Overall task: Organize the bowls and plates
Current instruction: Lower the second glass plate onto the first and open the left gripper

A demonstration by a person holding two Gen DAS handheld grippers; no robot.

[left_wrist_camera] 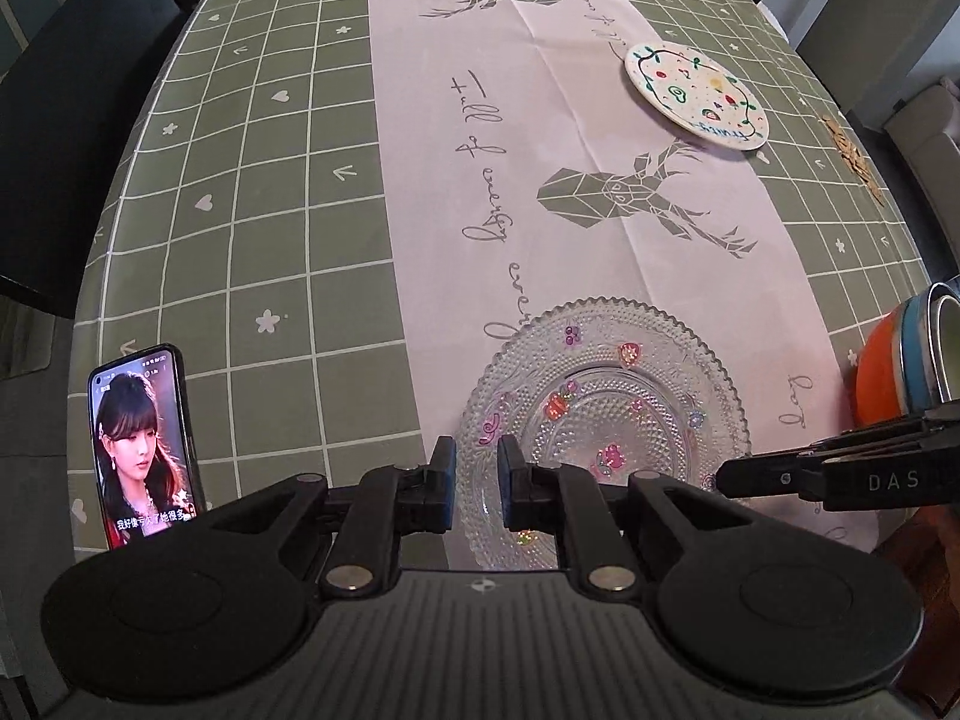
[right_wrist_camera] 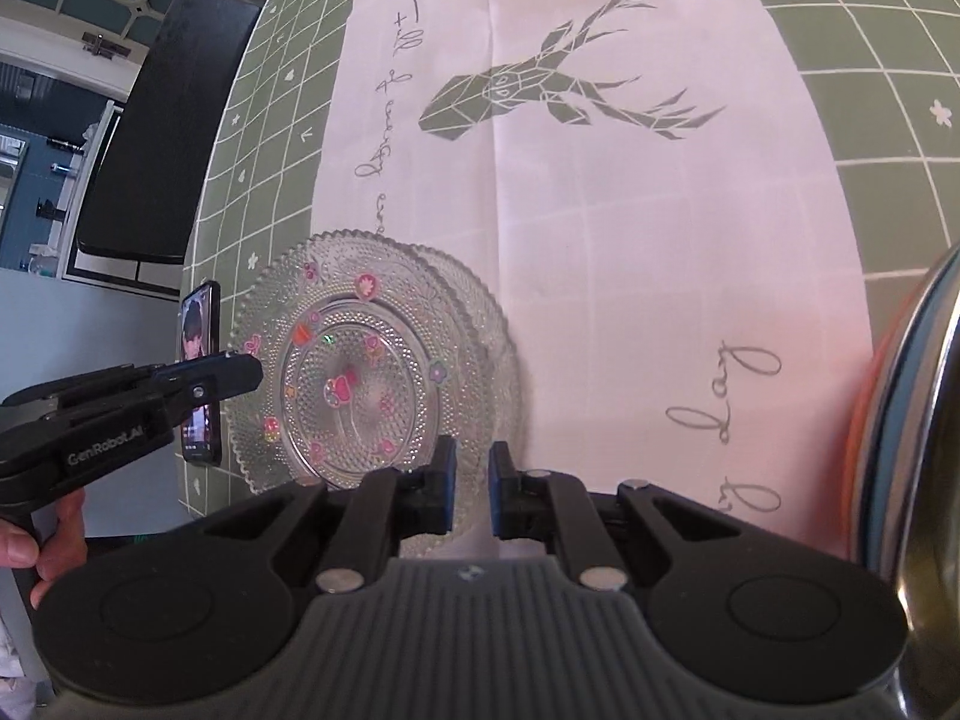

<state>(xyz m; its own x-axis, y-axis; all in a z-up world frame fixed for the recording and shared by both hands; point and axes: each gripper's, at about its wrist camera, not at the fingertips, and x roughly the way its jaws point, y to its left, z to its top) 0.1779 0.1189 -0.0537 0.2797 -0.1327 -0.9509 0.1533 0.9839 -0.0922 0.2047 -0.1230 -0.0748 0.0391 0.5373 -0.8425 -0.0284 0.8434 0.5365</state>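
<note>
Apparently empty jaws above glass plate [left_wrist_camera: 606, 414].

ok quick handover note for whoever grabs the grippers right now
Left gripper: jaws nearly shut, empty, over the near left rim of the glass plates.
Right gripper: jaws nearly shut, empty, at the stack's near right rim.
Glass plates: stacked near the table edge, top one offset.
White fruit plate: alone, farther up the runner.
Nested bowls: at the right edge.
Done: glass plates stacked. Left: the white plate, probably.
</note>
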